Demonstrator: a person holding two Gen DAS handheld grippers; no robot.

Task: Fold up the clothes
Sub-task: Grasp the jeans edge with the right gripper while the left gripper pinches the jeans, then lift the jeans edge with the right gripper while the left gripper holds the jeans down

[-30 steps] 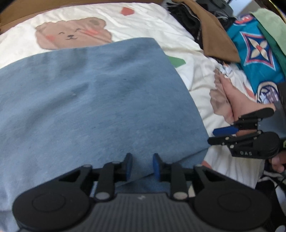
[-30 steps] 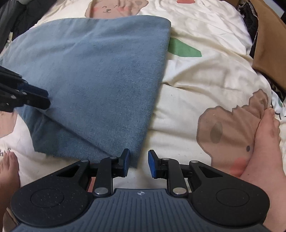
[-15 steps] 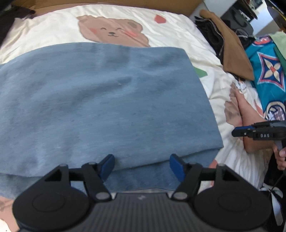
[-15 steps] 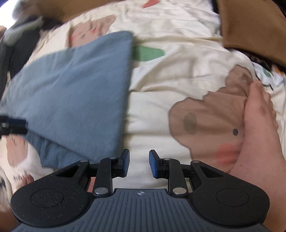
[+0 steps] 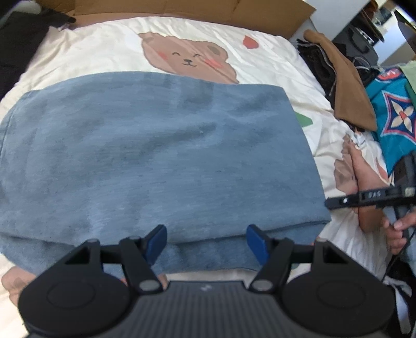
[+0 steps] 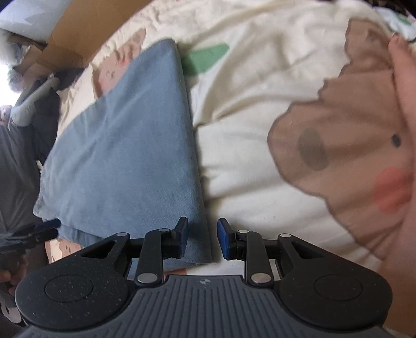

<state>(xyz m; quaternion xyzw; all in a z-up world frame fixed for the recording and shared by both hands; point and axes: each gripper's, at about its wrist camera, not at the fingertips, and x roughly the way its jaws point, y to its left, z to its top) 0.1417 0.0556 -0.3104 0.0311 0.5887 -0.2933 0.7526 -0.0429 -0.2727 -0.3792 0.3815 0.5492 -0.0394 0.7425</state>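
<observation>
A blue garment lies folded flat on the bear-print bedsheet, its top layer ending just short of the near edge. My left gripper hovers over that near edge; its jaws stand wide but are closing, with nothing pinched. My right gripper sits at the cloth's near right corner. Its jaws are opening, the left finger is over the cloth, and the pads press on nothing. The left wrist view shows the right gripper edge-on beside the garment. The left gripper shows at the far left of the right wrist view.
A person's bare foot rests on the sheet right of the garment, close to the right gripper. A brown garment and a teal patterned cloth lie at the right. Cardboard lines the far edge. Dark clothes are heaped left.
The left gripper let its jaws swing wide and pulled back and up from the cloth's near edge. The right gripper rolled, dropped toward the cloth's right corner, and its jaws widened a little.
</observation>
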